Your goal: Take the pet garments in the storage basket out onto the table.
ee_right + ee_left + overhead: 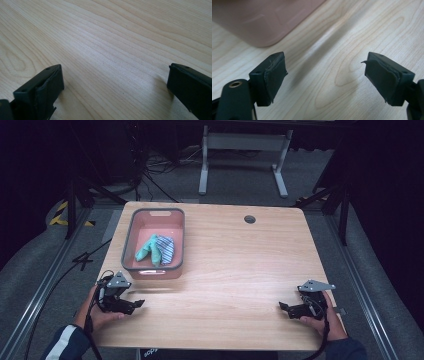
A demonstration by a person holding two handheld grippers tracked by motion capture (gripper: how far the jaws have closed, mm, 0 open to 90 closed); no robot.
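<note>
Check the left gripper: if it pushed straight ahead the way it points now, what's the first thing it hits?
Probably nothing but bare table. The left gripper, jaws open and empty, points right across the tabletop; the pink bin sits off to one side of its line. Far across stands the right gripper, though depth is hard to judge.

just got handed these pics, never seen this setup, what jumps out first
The pink basket at the table's far left stands out, with a teal cloth and a striped cloth lying together inside. Next, the two black grippers at the wooden table's near edge: the left gripper just in front of the basket, the right gripper opposite, both open and holding nothing.
</note>
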